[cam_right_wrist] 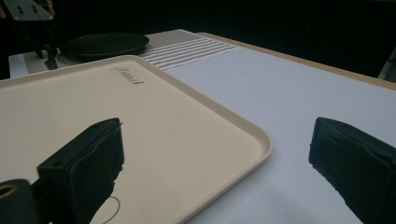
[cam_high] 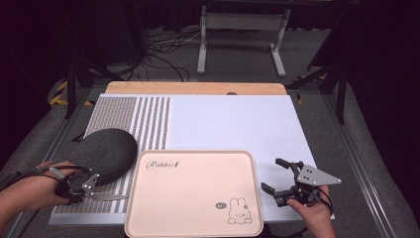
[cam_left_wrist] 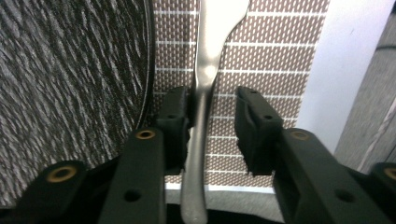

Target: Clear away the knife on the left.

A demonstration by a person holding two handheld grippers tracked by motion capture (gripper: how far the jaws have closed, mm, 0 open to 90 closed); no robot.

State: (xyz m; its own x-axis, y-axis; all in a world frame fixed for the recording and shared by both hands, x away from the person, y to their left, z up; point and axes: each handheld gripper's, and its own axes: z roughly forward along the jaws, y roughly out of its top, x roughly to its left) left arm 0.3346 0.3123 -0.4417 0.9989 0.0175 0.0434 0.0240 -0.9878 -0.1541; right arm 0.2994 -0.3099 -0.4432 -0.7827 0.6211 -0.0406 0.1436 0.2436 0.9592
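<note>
Left claw (cam_left_wrist: 212, 126) straddling metal utensil handle (cam_left_wrist: 201, 93), one pad touching, not yet clamping; right claw (cam_high: 277, 176) gaping beside tray (cam_high: 193, 198).

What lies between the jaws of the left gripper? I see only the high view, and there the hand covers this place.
Observer: In the left gripper view, the handle of a metal utensil runs between the jaws of the left gripper.
Operator: Do both pads press on it?
Observer: No. The pad on the side of the dark plate touches the handle. The other pad stands apart from it, and the striped mat shows in the gap.
Operator: Does the right gripper hold anything?
Observer: No. In the right gripper view, the right gripper is wide open with nothing between its jaws, and it is above the rounded corner of the beige tray.
</note>
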